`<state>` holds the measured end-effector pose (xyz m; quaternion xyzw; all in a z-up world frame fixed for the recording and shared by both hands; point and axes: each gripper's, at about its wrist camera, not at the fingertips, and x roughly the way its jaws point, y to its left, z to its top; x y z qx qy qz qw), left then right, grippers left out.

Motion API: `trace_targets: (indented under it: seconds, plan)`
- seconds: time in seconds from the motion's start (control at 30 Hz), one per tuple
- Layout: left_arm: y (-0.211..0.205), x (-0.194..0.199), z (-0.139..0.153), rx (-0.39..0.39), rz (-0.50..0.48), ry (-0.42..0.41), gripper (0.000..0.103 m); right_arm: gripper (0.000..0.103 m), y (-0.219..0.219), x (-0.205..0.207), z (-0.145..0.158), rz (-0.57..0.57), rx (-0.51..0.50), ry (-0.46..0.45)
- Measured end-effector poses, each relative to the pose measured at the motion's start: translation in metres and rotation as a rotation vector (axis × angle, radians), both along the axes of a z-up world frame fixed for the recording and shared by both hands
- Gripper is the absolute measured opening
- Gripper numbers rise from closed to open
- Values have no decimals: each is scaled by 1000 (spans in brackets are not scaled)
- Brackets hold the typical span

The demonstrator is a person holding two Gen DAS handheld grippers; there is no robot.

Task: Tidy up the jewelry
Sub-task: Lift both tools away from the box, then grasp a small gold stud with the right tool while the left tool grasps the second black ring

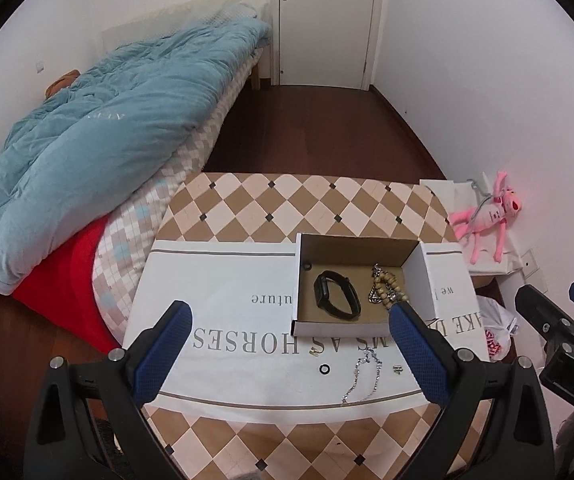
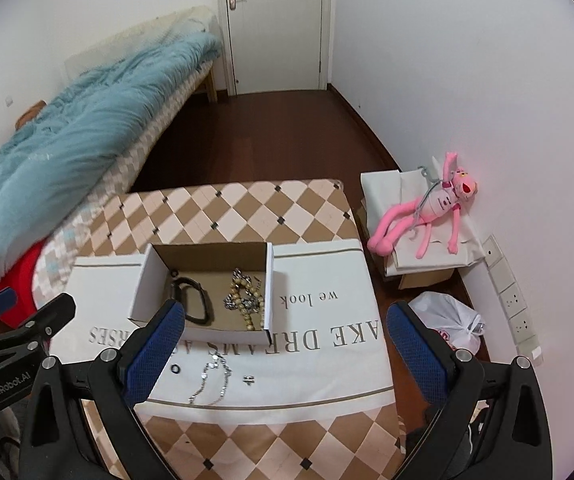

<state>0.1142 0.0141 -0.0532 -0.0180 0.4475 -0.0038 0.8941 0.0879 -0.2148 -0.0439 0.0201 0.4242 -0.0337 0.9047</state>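
An open cardboard box (image 1: 421,276) (image 2: 143,284) stands on a white printed cloth. Inside lie a black watch (image 1: 337,294) (image 2: 195,300), a small black ring (image 1: 307,267) (image 2: 173,273) and a beaded bracelet with chain (image 1: 385,288) (image 2: 243,296). In front of the box on the cloth lie a silver chain (image 1: 361,376) (image 2: 211,380), a black ring (image 1: 323,369) (image 2: 175,369), a small metal earring (image 1: 398,369) (image 2: 249,379) and a tiny gold piece (image 1: 314,354). My left gripper (image 1: 291,320) hovers open above the cloth, empty. My right gripper (image 2: 285,322) is open too, empty, to the right.
The cloth covers a checkered table (image 1: 271,204) (image 2: 247,208). A bed with a blue quilt (image 1: 99,132) (image 2: 67,136) adjoins the table's left. A pink plush toy (image 1: 487,216) (image 2: 431,208) and a white plastic bag (image 2: 451,324) lie on the right by the wall.
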Motion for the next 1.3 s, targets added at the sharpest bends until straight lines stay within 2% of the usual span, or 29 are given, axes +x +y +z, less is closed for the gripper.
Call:
trace_targets:
  seconds: [0.1, 0.17, 0.3, 0.33, 0.37, 0.4, 0.47, 0.57, 0.63, 0.73, 0.83, 0.97, 1.13, 1.3]
  plan:
    - [3, -2, -1, 36, 32, -8, 101, 102, -1, -2, 2, 0, 34, 8]
    - [7, -1, -12, 61, 52, 2, 101, 102, -2, -1, -8, 4, 54, 39]
    - [13, 1, -61, 118, 82, 84, 101, 102, 1, 4, -55, 18, 91, 132]
    - [15, 1, -71, 125, 85, 102, 101, 101, 2, 6, -75, 24, 105, 172]
    - [16, 0, -86, 137, 92, 130, 101, 93, 3, 7, -91, 30, 118, 197]
    - [18, 0, -102, 145, 94, 166, 101, 80, 3, 8, -107, 35, 132, 223]
    - [22, -3, -126, 150, 98, 215, 101, 66, 5, 11, -138, 42, 161, 280]
    - [27, -8, -152, 167, 101, 274, 101, 55, 7, 12, -176, 46, 225, 315]
    - [29, -11, -162, 183, 104, 296, 101, 48, 8, 10, -189, 53, 243, 310]
    - [34, -14, -172, 183, 107, 324, 101, 43, 15, 11, -200, 80, 242, 292]
    - [33, -13, -174, 190, 99, 329, 101, 30, 23, 16, -206, 98, 212, 305]
    - [29, -7, -174, 188, 80, 324, 101, 13, 34, 15, -209, 109, 124, 284]
    - [19, 5, -177, 178, 46, 324, 101, 12, 33, 17, -208, 111, 117, 272]
    - [-4, 12, -181, 119, -20, 320, 100, 12, 12, 14, -199, 63, 148, 258]
